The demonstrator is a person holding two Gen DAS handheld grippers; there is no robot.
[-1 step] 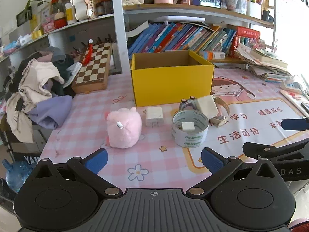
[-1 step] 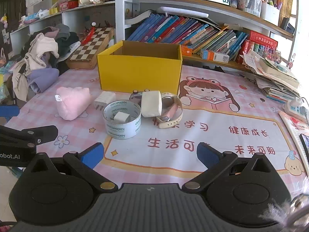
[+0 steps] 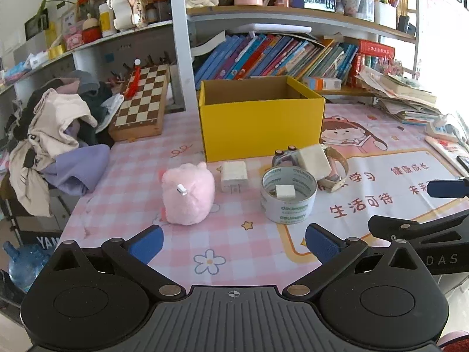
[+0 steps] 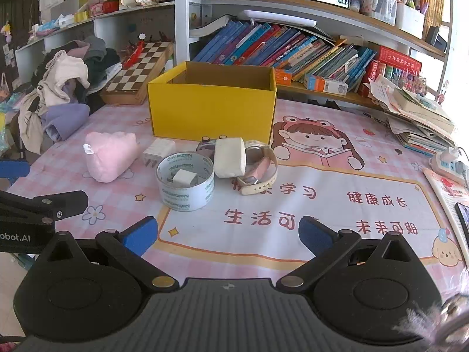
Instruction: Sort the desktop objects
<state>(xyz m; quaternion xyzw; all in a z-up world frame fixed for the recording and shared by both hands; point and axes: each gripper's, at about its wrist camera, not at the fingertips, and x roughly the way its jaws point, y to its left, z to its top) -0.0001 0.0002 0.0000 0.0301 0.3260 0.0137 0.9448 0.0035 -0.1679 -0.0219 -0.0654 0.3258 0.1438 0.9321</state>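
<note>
Left wrist view: the left gripper (image 3: 233, 242) hangs over the near edge of the pink checked mat (image 3: 123, 193), jaws spread wide with nothing between them.
Right wrist view: the right gripper (image 4: 225, 234) is likewise wide apart and empty, short of the clutter.
Yellow box (image 3: 261, 123): open-topped cardboard at the back of the mat, probably the place for the small things.
Pink plush toy (image 3: 189, 195): in front of the box to the left; soft and light, I'd guess it squashes, so a grip across its middle looks safest.
White charger (image 3: 233, 176): just beside the plush; hard, smooth, likely slippery, best taken on its flat sides.
Tape roll (image 3: 288, 195): stands on its flat side with a small white block (image 3: 285, 191) inside; stiff ring, take it across the wall.
White pad (image 4: 229, 157): leans on the watches (image 4: 258, 165); their straps look floppy and tangled, awkward to lift singly.
</note>
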